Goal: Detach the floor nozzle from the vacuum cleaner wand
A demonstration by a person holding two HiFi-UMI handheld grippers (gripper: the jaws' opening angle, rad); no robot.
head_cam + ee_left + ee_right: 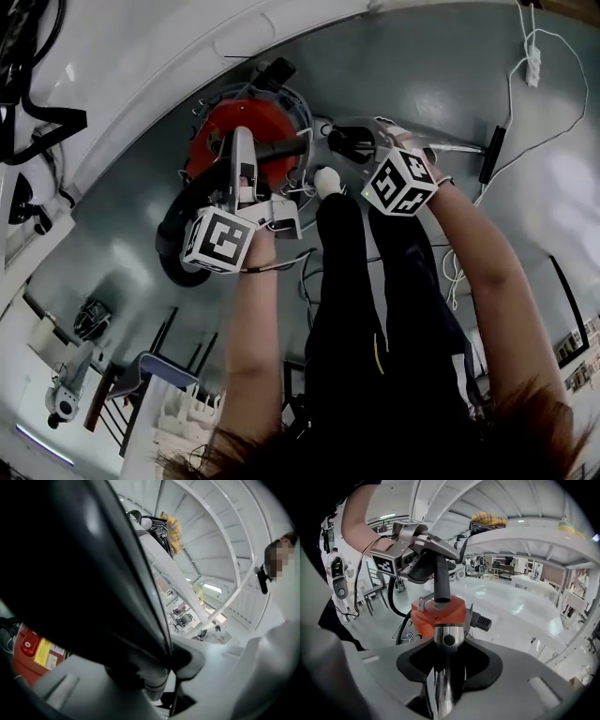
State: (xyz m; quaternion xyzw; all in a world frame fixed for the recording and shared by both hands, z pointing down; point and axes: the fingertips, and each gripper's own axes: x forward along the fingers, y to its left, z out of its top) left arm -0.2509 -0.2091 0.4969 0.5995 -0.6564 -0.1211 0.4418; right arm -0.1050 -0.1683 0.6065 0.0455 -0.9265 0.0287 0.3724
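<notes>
Orange-red drum vacuum cleaner (pixel 436 613) stands on grey floor (pixel 450 84). Left hand-held gripper (pixel 161 667) clamps black plastic floor nozzle (pixel 424 569), raised above vacuum. Right hand-held gripper (pixel 449 667) clamps shiny chrome wand (pixel 448 641). Nozzle neck sits just apart from wand tip.

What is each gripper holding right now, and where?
Right gripper grips the chrome wand near its button; left gripper grips the floor nozzle at its neck.

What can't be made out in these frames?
- Right gripper view: wand cut off by the bottom edge.
- Left gripper view: nozzle fills the frame, hiding the wand and most of the vacuum.
- Head view: nozzle-wand joint too small and dark.
</notes>
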